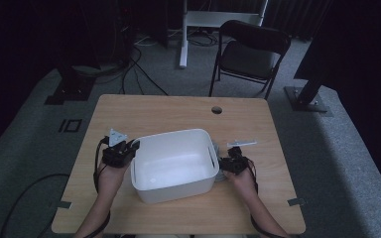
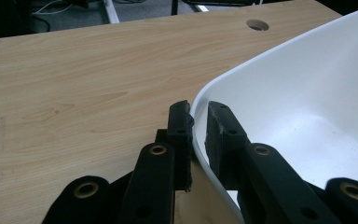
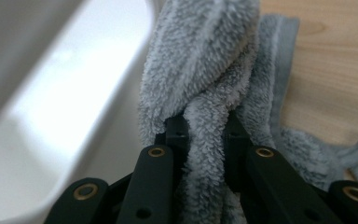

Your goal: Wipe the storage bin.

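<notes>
Grey towel [image 3: 205, 93] lies bunched on the desk [image 1: 144, 106], just beside the right wall of the white tub [image 1: 173, 144], outside it. The right gripper [image 3: 205, 135] has its jaws closed on a fold of the pile, fabric pinched between the pads and rising above them; the rest of the cloth trails onto the wood to the right. In the high view the right gripper [image 1: 233, 161] sits against the tub's right side, low to the desk.

The left gripper [image 2: 196, 128] straddles the tub's rim at its left corner, one jaw outside the wall and one inside, nearly closed. Whether the pads press the plastic cannot be told; a narrow gap appears on either side of the rim.

The tub interior is bare in the high view and the left gripper view.

Judgement on progress: the grasp of the towel is made and the tub appears steadied. Lifting the cloth over the rim and placing it inside is not yet done. A small flat pale item [image 1: 241, 143] rests on the desk behind the right gripper, untouched
</notes>
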### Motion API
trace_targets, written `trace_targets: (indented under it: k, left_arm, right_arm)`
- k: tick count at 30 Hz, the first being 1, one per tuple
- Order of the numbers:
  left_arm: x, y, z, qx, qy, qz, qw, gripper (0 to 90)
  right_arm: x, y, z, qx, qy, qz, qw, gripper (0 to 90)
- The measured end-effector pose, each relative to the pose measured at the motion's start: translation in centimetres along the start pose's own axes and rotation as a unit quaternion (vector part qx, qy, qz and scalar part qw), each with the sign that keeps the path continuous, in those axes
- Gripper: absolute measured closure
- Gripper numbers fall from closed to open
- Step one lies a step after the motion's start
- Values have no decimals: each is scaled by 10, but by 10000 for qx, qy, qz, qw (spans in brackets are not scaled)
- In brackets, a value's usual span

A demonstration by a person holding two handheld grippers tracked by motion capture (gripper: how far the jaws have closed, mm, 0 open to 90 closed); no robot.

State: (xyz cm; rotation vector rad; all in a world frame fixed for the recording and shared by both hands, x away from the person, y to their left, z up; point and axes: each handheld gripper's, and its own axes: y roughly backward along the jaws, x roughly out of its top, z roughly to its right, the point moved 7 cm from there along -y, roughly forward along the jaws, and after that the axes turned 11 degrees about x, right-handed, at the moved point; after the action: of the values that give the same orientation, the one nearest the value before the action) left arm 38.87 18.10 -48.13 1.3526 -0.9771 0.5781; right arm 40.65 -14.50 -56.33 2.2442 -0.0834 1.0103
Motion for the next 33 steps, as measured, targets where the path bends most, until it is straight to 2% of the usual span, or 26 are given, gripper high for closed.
trace_targets:
  k: [5, 7, 13, 16, 18, 22, 25, 28, 30, 33]
  left_arm:
    - [0, 0, 0, -25, -21, -9, 10000, 798]
    - [0, 0, 0, -33, -30, -14, 10000, 798]
    - [0, 0, 1, 9, -45, -41, 10000, 798]
    - [1, 0, 1, 18, -39, -41, 10000, 798]
    - [1, -1, 1, 15, -43, -41, 10000, 798]
    - [1, -1, 1, -2, -26, -30, 10000, 798]
    - [0, -1, 1, -27, -17, -24, 10000, 798]
    - [0, -1, 1, -41, -21, -33, 10000, 798]
    - [0, -1, 1, -50, -30, -36, 10000, 798]
    - [0, -1, 1, -53, -28, -39, 10000, 798]
  right_arm:
    - [20, 13, -6, 117, 41, 356, 9993, 783]
    - [24, 14, -7, 102, 80, 368, 9992, 783]
    - [25, 7, -5, 58, 112, 233, 9996, 785]
    - [19, 1, -1, 14, 72, 133, 9999, 785]
    - [9, -8, 6, 3, -21, -9, 10000, 785]
    - [5, -11, 9, 24, -75, -46, 10000, 784]
    - [7, -9, 9, -9, -22, -75, 10000, 784]
    - [16, -2, 7, 133, -111, 131, 9998, 782]
    - [29, 5, 4, 172, -62, 326, 9993, 782]
    - [39, 10, 1, 193, -5, 438, 9989, 782]
